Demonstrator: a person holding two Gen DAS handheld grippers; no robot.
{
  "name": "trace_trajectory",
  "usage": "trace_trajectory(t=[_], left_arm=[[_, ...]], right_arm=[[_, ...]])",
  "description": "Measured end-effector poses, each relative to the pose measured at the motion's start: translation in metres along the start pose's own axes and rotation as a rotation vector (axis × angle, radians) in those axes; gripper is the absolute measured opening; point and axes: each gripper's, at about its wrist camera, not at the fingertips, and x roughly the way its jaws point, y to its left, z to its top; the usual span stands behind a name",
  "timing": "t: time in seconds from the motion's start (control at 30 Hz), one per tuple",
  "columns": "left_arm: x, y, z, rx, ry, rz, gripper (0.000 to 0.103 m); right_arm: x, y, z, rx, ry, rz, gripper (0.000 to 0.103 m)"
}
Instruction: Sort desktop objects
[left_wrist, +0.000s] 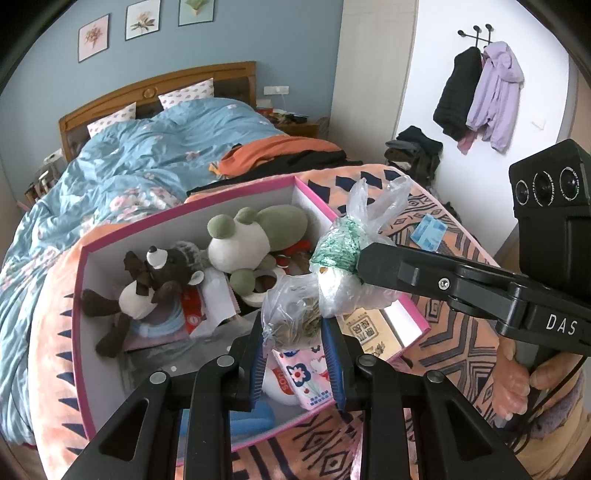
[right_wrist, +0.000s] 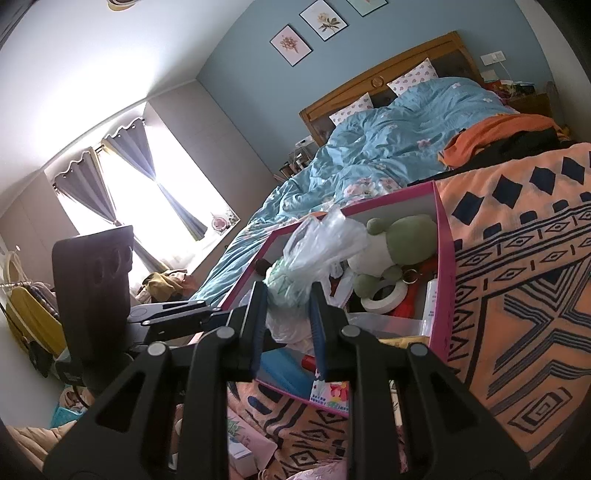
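A pink-rimmed box (left_wrist: 317, 201) sits on an orange patterned blanket and holds plush toys, a tape roll, tissue packs and packets. My left gripper (left_wrist: 295, 332) is shut on a clear plastic bag of brownish bits (left_wrist: 291, 314) above the box's near end. My right gripper (right_wrist: 288, 295) is shut on a clear bag with green-and-white contents (right_wrist: 291, 280) above the box; in the left wrist view this bag (left_wrist: 340, 254) hangs from the right gripper's finger (left_wrist: 391, 262), touching the left bag.
The box (right_wrist: 441, 221) holds a green frog plush (left_wrist: 255, 236), a brown mouse plush (left_wrist: 147, 288), a tape roll (right_wrist: 384, 297) and a floral tissue pack (left_wrist: 306, 376). A blue packet (left_wrist: 428, 230) lies on the blanket (right_wrist: 517, 258) right of the box. The bed lies behind.
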Motion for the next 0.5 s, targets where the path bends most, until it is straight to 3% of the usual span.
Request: trace_trajectory(t=[0.5], left_arm=[[0.0043, 0.0046, 0.0003, 0.003, 0.009, 0.010, 0.028]], right_arm=[[0.0088, -0.0087, 0.0023, 0.021, 0.002, -0.003, 0.025]])
